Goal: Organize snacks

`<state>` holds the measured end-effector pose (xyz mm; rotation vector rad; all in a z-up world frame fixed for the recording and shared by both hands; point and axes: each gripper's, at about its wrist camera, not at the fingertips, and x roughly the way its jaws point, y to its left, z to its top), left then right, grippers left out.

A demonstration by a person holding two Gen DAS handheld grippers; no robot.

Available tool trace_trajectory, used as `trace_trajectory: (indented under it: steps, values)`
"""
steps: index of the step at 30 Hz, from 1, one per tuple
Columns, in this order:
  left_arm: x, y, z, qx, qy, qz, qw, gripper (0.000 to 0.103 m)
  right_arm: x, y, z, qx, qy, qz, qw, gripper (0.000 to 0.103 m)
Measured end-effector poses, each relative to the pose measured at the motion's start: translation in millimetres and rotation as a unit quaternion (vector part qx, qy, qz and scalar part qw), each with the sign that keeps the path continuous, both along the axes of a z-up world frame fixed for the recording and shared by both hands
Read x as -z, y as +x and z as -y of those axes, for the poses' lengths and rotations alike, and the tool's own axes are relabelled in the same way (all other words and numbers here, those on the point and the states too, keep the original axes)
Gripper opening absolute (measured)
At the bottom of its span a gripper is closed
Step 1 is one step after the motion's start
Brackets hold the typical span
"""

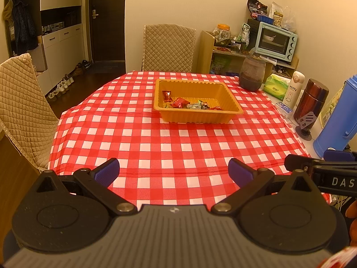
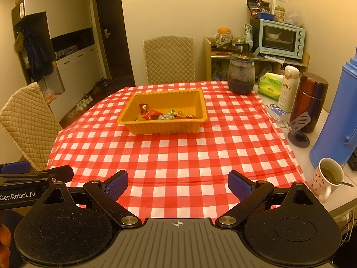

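Snacks [image 1: 189, 103], wrapped candies, already lay together inside the orange tray [image 1: 232, 98] at mid-table on the checked cloth [image 1: 169, 147], none visible outside it, while left gripper [image 1: 174, 172] and right gripper [image 2: 178, 182] hung wide open, empty, suggesting little remained.

Both wrist cameras sit low at the near edge of the bench [image 1: 169, 138], looking forward across its checked cloth toward the far wall. Each frames the orange tray [image 1: 194, 118] at mid-distance; the left view sees it slightly right of centre, the right view [image 2: 165, 127] slightly left. Each catches the other gripper at its edge.
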<state>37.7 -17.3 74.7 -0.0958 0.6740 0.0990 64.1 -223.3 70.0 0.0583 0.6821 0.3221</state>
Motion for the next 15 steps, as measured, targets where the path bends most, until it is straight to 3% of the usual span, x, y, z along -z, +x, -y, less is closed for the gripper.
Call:
trace_trajectory:
  steps: [15]
  values:
    - [-1.0,0.2,2.2,0.001,-0.008,0.000,1.0000,0.103,-1.5,4.8,2.5,0.002,0.001,-0.001,1.000,0.095]
